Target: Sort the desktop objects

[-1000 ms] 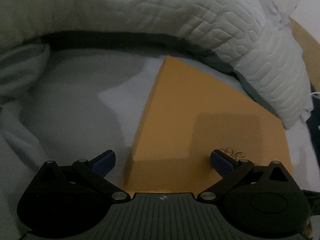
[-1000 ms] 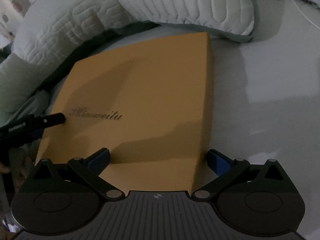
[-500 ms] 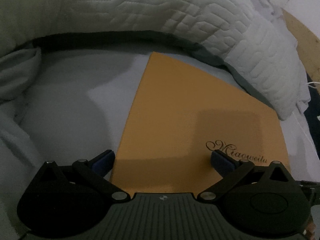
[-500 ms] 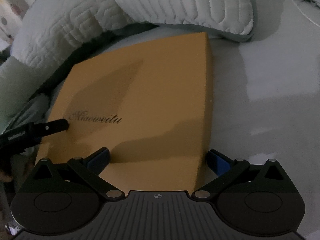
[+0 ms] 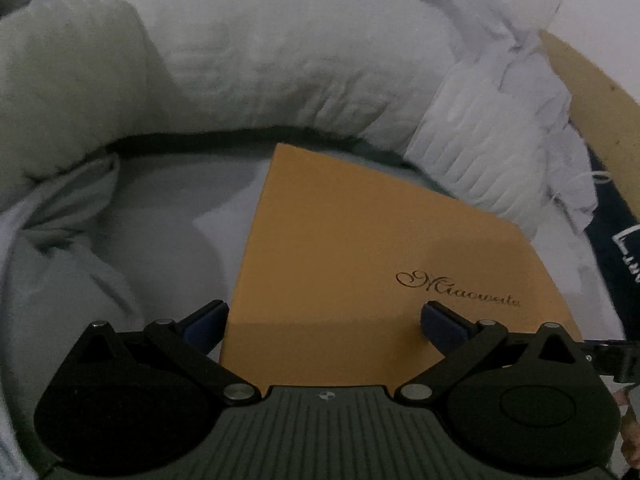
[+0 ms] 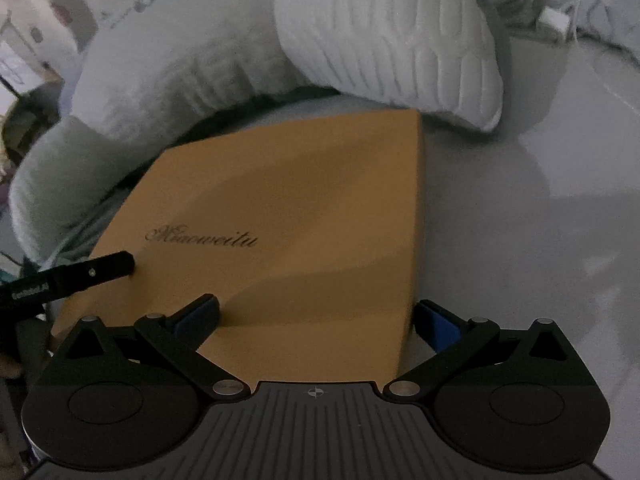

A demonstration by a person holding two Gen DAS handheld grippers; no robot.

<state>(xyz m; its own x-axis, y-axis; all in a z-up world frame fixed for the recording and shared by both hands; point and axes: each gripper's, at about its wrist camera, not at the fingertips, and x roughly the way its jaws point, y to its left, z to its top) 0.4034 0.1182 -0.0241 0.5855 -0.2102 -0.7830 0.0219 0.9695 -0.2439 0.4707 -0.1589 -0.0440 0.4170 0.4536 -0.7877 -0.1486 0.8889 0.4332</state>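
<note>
A flat orange box (image 5: 360, 248) with cursive "Miaoweitu" lettering lies on a grey bed sheet; it also shows in the right wrist view (image 6: 288, 216). My left gripper (image 5: 324, 320) is open, its blue-padded fingers straddling the box's near left corner, one finger over the lid. My right gripper (image 6: 316, 318) is open, straddling the box's near right edge. The left gripper's black finger (image 6: 100, 270) shows over the box's left side in the right wrist view.
Quilted white pillows (image 5: 280, 60) curve behind the box, also visible in the right wrist view (image 6: 392, 44). A white charger and cable (image 6: 554, 20) lie at the far right. A wooden board (image 5: 588, 80) and dark fabric (image 5: 620, 248) stand at the right.
Both grippers have drawn back and tilted up, so the box sits lower and more of the pillows shows. The lettering is now fully visible in the left view. Jaws stay open.
</note>
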